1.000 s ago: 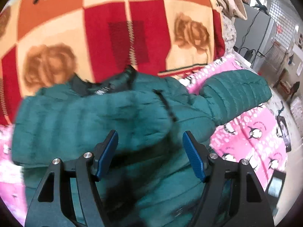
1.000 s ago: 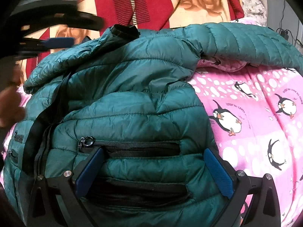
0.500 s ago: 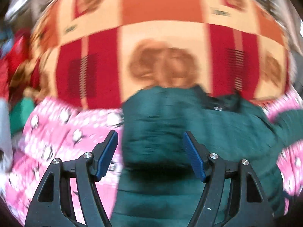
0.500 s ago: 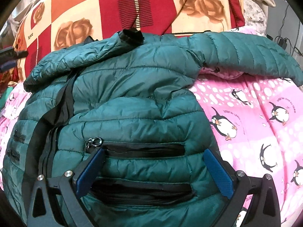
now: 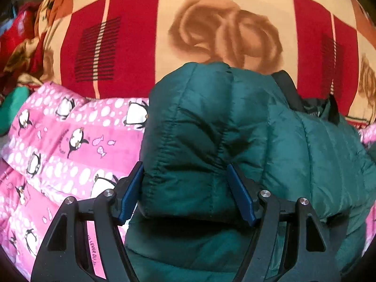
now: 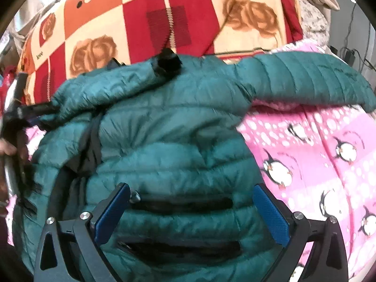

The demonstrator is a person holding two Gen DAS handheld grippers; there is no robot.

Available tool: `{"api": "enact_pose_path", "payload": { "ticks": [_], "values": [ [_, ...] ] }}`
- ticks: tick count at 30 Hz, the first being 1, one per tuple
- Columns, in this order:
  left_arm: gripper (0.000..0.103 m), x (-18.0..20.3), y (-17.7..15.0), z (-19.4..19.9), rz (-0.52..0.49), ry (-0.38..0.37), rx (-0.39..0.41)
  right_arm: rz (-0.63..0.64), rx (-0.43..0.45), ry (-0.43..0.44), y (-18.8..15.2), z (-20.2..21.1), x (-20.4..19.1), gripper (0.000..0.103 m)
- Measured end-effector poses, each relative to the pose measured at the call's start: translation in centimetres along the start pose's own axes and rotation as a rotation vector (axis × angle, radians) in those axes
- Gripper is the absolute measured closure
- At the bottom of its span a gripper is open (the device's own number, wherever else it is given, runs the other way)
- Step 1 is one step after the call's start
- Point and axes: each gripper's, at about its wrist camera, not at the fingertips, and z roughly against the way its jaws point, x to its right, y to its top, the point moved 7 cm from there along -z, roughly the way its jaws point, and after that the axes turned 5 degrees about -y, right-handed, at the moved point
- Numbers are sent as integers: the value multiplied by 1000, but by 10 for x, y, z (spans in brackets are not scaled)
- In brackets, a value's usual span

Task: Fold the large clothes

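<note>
A dark green quilted puffer jacket [image 6: 169,141] lies on a pink penguin-print bedspread [image 6: 329,164]. Its left sleeve is folded across the chest and its right sleeve [image 6: 317,77] stretches out to the right. My left gripper [image 5: 185,188] is open, and the folded sleeve's shoulder end [image 5: 188,141] sits between its blue pads without being squeezed. It also shows at the left edge of the right wrist view [image 6: 30,115]. My right gripper [image 6: 192,211] is open and empty over the jacket's lower front by the black pocket zipper [image 6: 183,203].
A red, orange and cream rose-patterned blanket [image 5: 211,23] rises behind the jacket. Red and green items [image 5: 14,94] lie at the far left. Cables and grey equipment [image 6: 352,47] stand at the far right.
My left gripper swung left to the jacket's shoulder and now has the folded sleeve's end between its pads. My right gripper stayed over the pocket, moving slightly closer.
</note>
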Motion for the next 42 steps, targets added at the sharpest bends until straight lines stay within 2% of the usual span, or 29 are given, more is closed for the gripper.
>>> {"api": "enact_pose_path", "payload": {
  "ticks": [6,10,14,15,16,17,21,22,24,28,31,34,40,41,42],
  "values": [
    [32,-3,-1,1,26,-32,-1,-74,87,62,69,3,-10,0],
    [32,-2,-1,1,18,-30,2,-97,72,96,114,-23,-25,0],
    [32,-2,-1,1,21,-40,1,-88,34,82,139,-58,-40,0],
    [32,-1,0,1,22,-44,0,-81,25,78,143,-67,-44,3],
    [32,-1,0,1,22,-46,1,-76,16,80,144,-73,-46,7],
    [32,-1,0,1,21,-51,1,-61,-9,96,146,-83,-52,16],
    [32,-3,2,9,24,-80,-4,3,-84,125,141,-100,-64,61],
    [32,-4,3,12,27,-86,1,12,-83,126,141,-100,-65,64],
    [32,-10,7,23,36,-94,26,32,-61,115,143,-95,-64,77],
    [32,-21,17,37,62,-90,70,59,-13,75,149,-83,-55,83],
    [32,-26,22,37,77,-77,71,86,26,22,154,-75,-48,85],
    [32,-25,23,30,79,-67,64,123,91,-103,162,-69,-37,85],
    [32,-17,8,-3,63,-27,-18,121,17,-172,153,-103,-23,85],
    [32,-16,6,-4,58,-20,-18,131,14,-178,150,-107,-23,83],
    [32,-15,6,-4,54,-16,-15,139,15,-194,148,-107,-22,74]
  ]
}}
